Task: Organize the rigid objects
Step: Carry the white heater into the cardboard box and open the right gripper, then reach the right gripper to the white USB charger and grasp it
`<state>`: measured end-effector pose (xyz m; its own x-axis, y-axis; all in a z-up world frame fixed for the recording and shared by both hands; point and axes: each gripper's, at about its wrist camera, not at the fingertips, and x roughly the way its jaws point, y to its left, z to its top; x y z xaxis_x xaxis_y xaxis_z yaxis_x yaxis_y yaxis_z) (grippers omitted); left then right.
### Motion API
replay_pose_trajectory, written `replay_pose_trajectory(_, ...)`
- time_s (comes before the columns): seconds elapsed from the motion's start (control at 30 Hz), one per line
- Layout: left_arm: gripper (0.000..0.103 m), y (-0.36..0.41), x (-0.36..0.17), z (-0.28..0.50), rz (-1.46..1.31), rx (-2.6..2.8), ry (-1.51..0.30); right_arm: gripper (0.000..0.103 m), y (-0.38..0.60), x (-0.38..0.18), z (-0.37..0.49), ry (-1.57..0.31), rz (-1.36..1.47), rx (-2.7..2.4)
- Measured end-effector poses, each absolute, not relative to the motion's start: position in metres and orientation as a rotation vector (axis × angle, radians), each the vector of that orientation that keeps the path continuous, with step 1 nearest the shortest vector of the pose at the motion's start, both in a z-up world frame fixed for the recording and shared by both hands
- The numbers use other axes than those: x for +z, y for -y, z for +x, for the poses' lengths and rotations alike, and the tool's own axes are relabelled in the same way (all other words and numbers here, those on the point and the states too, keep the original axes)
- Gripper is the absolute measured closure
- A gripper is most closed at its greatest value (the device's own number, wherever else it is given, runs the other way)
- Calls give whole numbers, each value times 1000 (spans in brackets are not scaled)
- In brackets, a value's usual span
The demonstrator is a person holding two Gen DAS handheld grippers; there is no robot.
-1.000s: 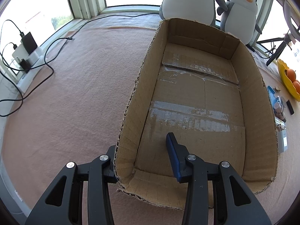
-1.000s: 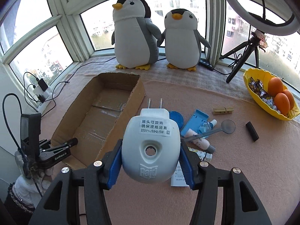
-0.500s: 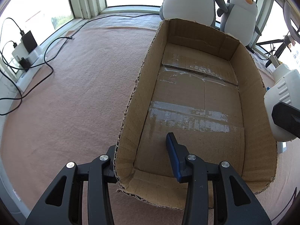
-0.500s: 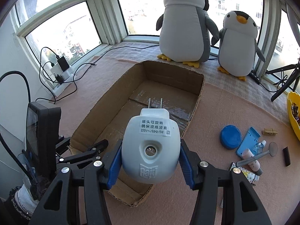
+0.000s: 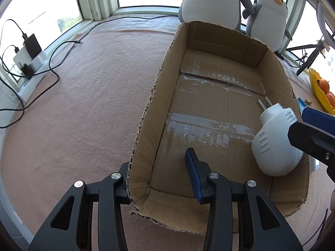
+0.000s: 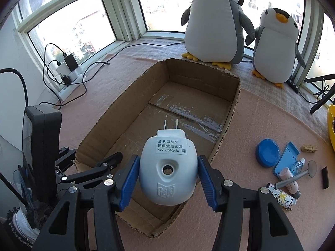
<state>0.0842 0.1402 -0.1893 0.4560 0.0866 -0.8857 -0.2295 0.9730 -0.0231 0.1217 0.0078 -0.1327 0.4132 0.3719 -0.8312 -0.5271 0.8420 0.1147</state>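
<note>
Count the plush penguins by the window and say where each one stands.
2. The larger penguin stands on the sill just behind the cardboard box's far end. The smaller penguin stands beside it, to its right in the right wrist view. None looks hidden.

The near left corner of an open cardboard box (image 5: pixel 219 108) is clamped between the fingers of the left gripper (image 5: pixel 159 173), one outside the wall, one inside. At the right, a white plug-in device (image 5: pixel 274 144) is held over the box's right side by the right gripper (image 5: pixel 314 131).
</note>
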Motion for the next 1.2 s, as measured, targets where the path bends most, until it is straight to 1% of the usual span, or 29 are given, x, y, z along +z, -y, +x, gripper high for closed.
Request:
replay_pose_trajectory(0.1, 63, -140, -189, 84, -148, 196, -1081, 48, -5, -128, 121, -982, -167, 569)
replay_pose_trajectory(0.43, 63, -139, -189, 84, -145, 197, -1080, 48, 35, -120, 111, -980, -97, 523)
replay_pose_trajectory(0.83, 63, -139, -189, 85, -143, 199, -1079, 48, 146, -111, 104, -964, 49, 330)
replay_pose_trajectory(1.03, 63, -139, -189, 85, -142, 201, -1080, 48, 200, -122, 106, -976, 88, 220)
replay_pose_trajectory(1.2, 63, -139, -189, 84, -139, 204, -1080, 48, 223, -133, 106, -1005, 119, 190)
